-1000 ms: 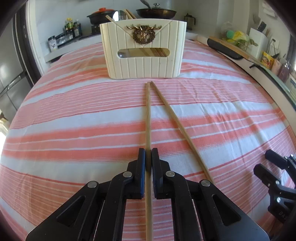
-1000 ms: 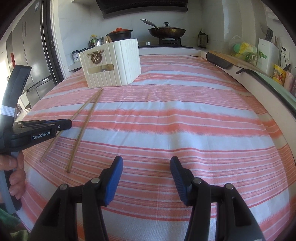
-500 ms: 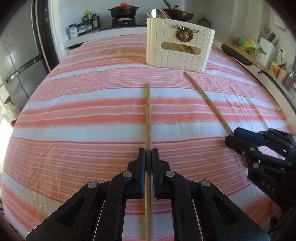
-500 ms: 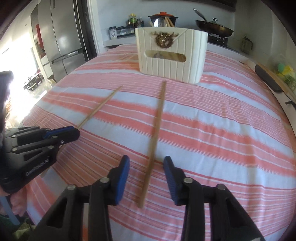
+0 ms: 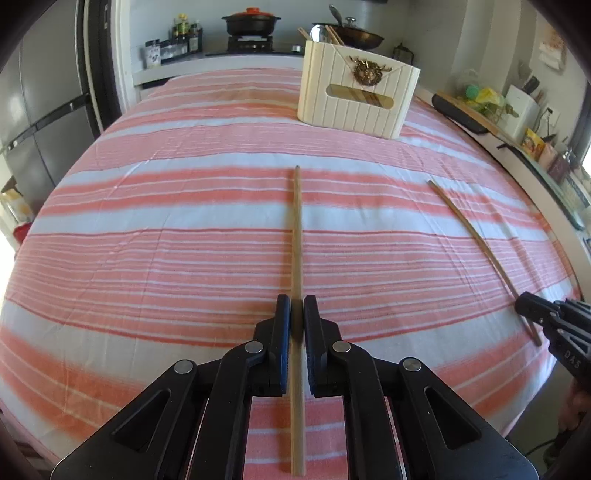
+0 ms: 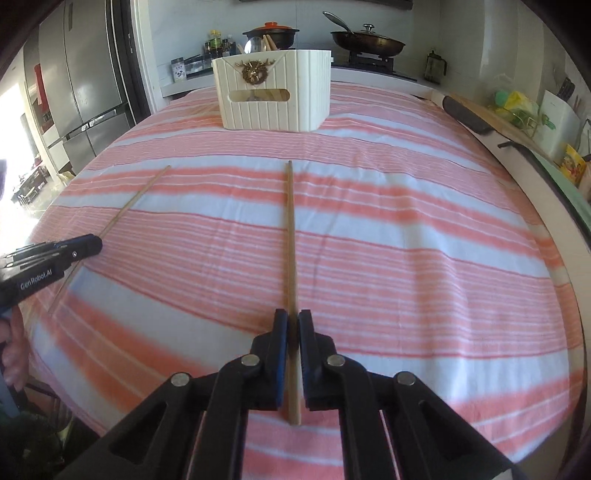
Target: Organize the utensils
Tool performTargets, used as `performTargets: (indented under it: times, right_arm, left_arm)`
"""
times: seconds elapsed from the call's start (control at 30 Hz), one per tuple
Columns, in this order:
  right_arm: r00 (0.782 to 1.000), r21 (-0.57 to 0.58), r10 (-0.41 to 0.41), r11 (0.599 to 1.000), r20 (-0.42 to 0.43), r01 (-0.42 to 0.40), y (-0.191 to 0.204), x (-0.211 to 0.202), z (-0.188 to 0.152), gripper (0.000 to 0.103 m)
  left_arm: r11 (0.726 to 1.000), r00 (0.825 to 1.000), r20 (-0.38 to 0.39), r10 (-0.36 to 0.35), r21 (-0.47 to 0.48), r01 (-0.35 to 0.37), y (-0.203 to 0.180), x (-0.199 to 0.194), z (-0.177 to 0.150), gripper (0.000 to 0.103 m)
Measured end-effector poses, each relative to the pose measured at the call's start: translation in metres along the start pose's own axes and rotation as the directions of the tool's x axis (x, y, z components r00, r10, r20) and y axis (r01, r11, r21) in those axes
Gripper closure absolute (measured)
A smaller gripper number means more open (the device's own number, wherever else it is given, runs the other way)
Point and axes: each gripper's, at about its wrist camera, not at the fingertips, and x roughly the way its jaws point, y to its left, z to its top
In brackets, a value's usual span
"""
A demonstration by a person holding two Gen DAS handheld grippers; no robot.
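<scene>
My left gripper [image 5: 296, 310] is shut on a wooden chopstick [image 5: 296, 229] that points forward over the striped cloth. My right gripper [image 6: 291, 325] is shut on a second wooden chopstick [image 6: 290, 229]. Each gripper and its chopstick also shows in the other view: the right gripper [image 5: 524, 304] with its chopstick [image 5: 476, 240] at the right, the left gripper [image 6: 92, 245] with its chopstick [image 6: 133, 201] at the left. A cream ribbed utensil box [image 5: 356, 99] with a gold stag emblem stands at the far end of the table [image 6: 275, 96]; several utensils stick out of it.
The table carries a pink and white striped cloth [image 5: 184, 206]. Behind it is a counter with a pot [image 5: 251, 22], a wok [image 6: 365, 38] and bottles. A fridge [image 6: 88, 85] stands at the left. A cutting board [image 5: 465, 114] and kitchen clutter line the right edge.
My right gripper has closed on the second chopstick, which lay between its open jaws half a second ago. The left gripper, still holding its chopstick, has swung left, away from the box.
</scene>
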Motion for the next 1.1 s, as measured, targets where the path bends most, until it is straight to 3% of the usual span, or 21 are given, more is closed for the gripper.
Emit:
performTargets:
  times: [0.03,0.07,0.1,0.13,0.17,0.3,0.5,0.67,0.87,0.93,0.97,1.0,1.03,1.1]
  right_arm:
    - [1.0,0.014,0.001,1.0,-0.006,-0.001,-0.003,-0.003,-0.002,0.09]
    - [1.0,0.032,0.01,0.999,-0.007,-0.01,-0.007,-0.006,-0.005,0.085]
    - [1.0,0.052,0.025,0.998,-0.003,-0.025,-0.013,-0.008,-0.007,0.071]
    - [0.999,0.074,0.038,0.996,0.0,-0.038,-0.018,-0.01,-0.009,0.062]
    - [0.999,0.094,0.047,0.994,-0.002,-0.047,-0.022,-0.011,-0.009,0.062]
    - [0.996,0.129,0.086,0.988,-0.031,-0.081,-0.034,-0.007,-0.001,0.062]
    - [0.987,0.058,0.14,0.989,-0.083,-0.136,-0.032,0.001,0.027,0.062]
    - [0.981,-0.061,0.132,0.988,-0.143,-0.142,-0.012,0.025,0.063,0.062]
    - [0.967,-0.139,0.09,0.982,-0.24,-0.125,0.004,0.072,0.099,0.062]
    - [0.968,-0.151,0.084,0.981,-0.238,-0.122,0.009,0.083,0.11,0.062]
    - [0.968,-0.16,0.086,0.979,-0.237,-0.126,0.012,0.087,0.115,0.063]
    - [0.968,-0.166,0.086,0.978,-0.235,-0.127,0.014,0.091,0.12,0.075]
    - [0.969,-0.17,0.078,0.978,-0.233,-0.12,0.015,0.093,0.124,0.092]
    - [0.965,-0.132,0.102,0.982,-0.24,-0.137,0.009,0.097,0.131,0.097]
  left_arm:
    - [1.0,1.0,-0.009,-0.02,-0.007,0.02,0.001,-0.002,-0.001,0.086]
    - [0.999,0.999,-0.017,-0.045,-0.013,0.044,0.003,-0.004,-0.001,0.073]
    - [0.998,0.998,-0.022,-0.063,-0.018,0.062,0.004,-0.006,-0.001,0.057]
    - [0.997,0.997,-0.027,-0.072,-0.017,0.072,0.006,-0.008,-0.001,0.05]
    - [0.997,0.997,-0.033,-0.075,-0.011,0.075,0.008,-0.01,-0.001,0.044]
    - [0.995,0.993,-0.072,-0.096,0.008,0.097,0.016,-0.011,0.004,0.044]
    - [0.98,0.968,-0.159,-0.195,-0.001,0.197,0.022,0.002,0.03,0.041]
    - [0.985,0.969,-0.201,-0.146,0.066,0.162,0.012,0.032,0.062,0.041]
    - [0.983,0.97,-0.243,-0.009,0.176,0.053,0.001,0.063,0.085,0.046]
    - [0.976,0.97,-0.239,0.034,0.217,0.019,-0.004,0.066,0.087,0.062]
    - [0.974,0.971,-0.237,0.031,0.226,0.024,-0.006,0.067,0.088,0.075]
    - [0.972,0.971,-0.235,0.027,0.232,0.029,-0.008,0.068,0.089,0.091]
    - [0.971,0.972,-0.235,0.022,0.236,0.035,-0.01,0.068,0.089,0.095]
    - [0.972,0.976,-0.217,0.015,0.233,0.036,-0.01,0.066,0.091,0.098]
